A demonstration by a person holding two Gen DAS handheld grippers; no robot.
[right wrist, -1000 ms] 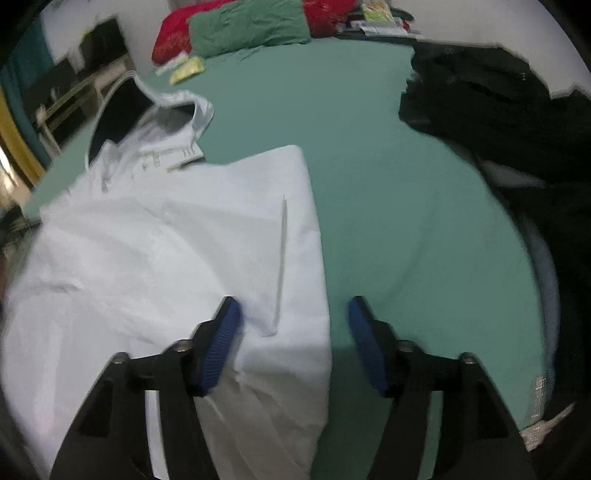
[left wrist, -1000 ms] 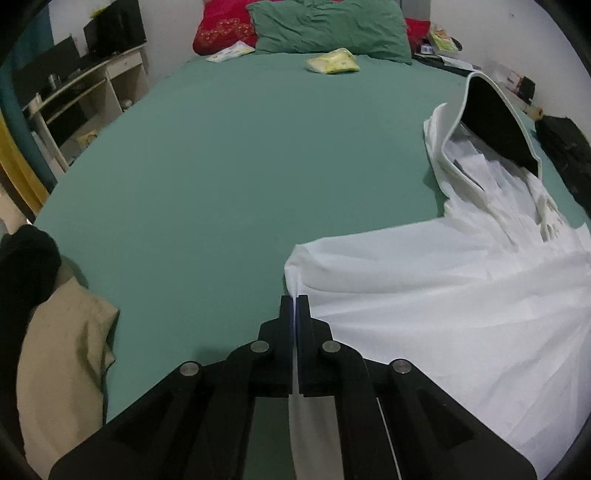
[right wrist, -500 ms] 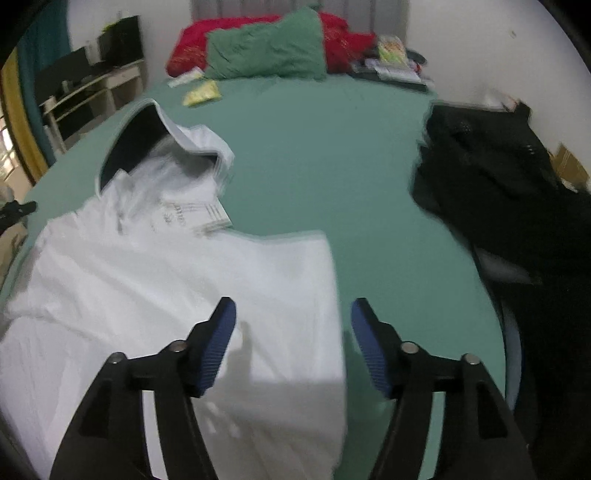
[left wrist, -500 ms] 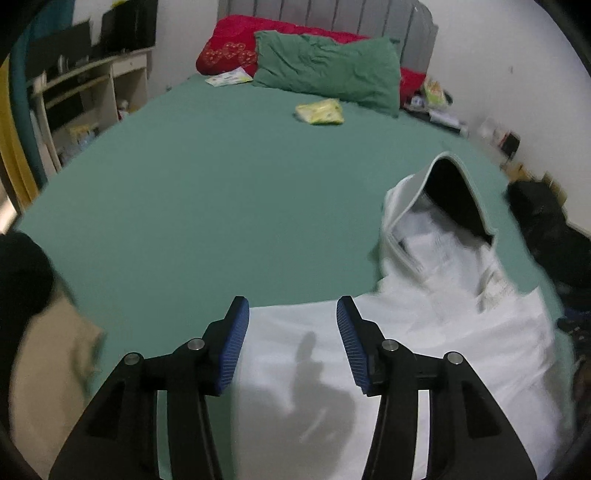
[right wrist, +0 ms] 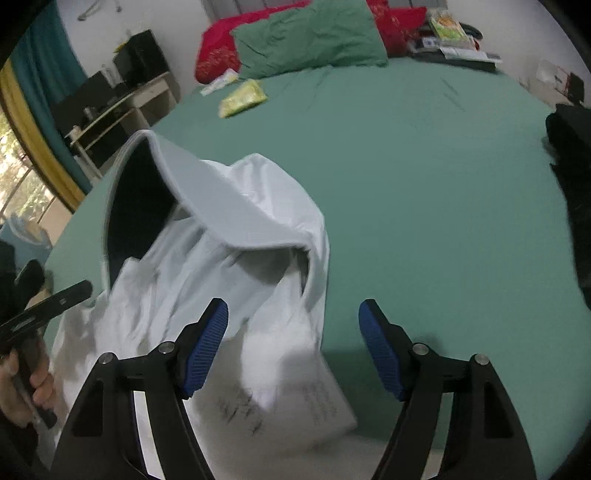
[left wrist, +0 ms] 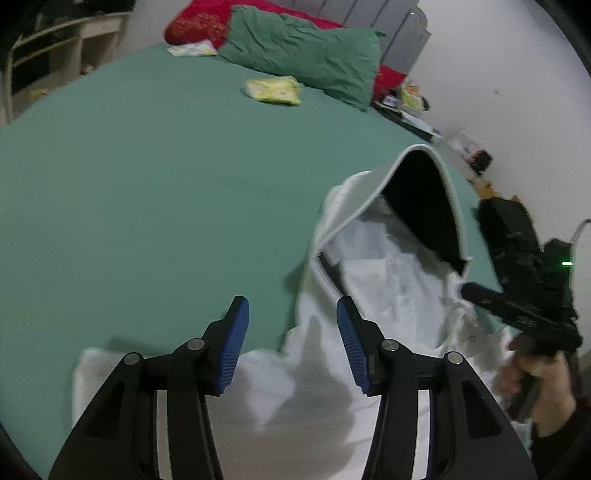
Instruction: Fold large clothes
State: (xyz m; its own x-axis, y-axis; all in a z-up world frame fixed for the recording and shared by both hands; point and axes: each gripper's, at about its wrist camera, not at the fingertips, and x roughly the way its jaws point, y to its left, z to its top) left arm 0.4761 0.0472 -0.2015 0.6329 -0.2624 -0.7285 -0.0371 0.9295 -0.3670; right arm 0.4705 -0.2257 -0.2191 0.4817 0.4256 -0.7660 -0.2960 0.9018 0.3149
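Note:
A white hooded garment [left wrist: 388, 291] lies on the green bed sheet [left wrist: 147, 192], its hood with a dark lining [left wrist: 424, 199] standing up at the far end. My left gripper [left wrist: 291, 328] is open and empty, above the garment's near left edge. My right gripper [right wrist: 293, 343] is open and empty, above the garment [right wrist: 229, 266] just below the hood [right wrist: 136, 206]. A white care label with printed text [right wrist: 295, 410] lies between the right fingers. The right gripper also shows in the left wrist view [left wrist: 517, 314], held by a hand.
Green pillow [left wrist: 306, 55] and red pillow [left wrist: 192, 27] lie at the bed's head, with a yellow packet [left wrist: 273, 90] in front. Black clothes [right wrist: 572, 177] lie at the bed's right edge. A desk with shelves [right wrist: 122, 107] stands left of the bed.
My left gripper let go of the white cloth and opened. Both grippers moved forward along the garment toward the hood, which now looks much closer.

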